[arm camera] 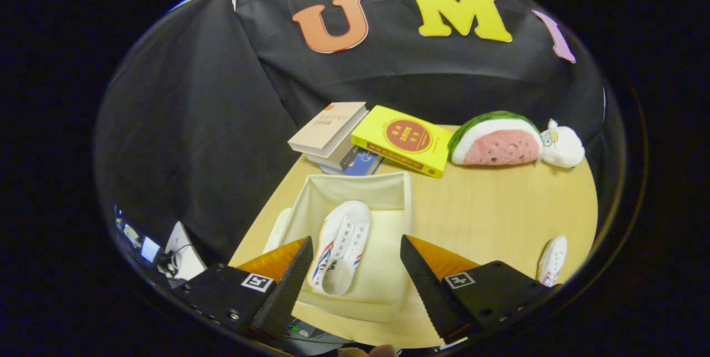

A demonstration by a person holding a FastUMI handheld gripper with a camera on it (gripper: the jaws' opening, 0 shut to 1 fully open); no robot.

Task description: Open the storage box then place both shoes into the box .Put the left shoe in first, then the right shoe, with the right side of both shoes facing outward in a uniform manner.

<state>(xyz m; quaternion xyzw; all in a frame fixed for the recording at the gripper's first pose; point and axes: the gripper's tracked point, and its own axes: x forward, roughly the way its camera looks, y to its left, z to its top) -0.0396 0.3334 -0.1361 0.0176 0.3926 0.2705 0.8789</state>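
Observation:
An open cream fabric storage box stands on the wooden table, just ahead of my fingers. One white shoe with red and blue side stripes lies inside it on its left side, sole toward the box's left wall. The second white shoe rests on the table far to the right, beyond my right finger. My gripper hovers above the box, open, with nothing between its fingers; the shoe in the box shows through the gap.
Beyond the box sit a stack of books and a yellow book. A watermelon plush and a small white plush lie at the back right. Bare table spreads to the right of the box.

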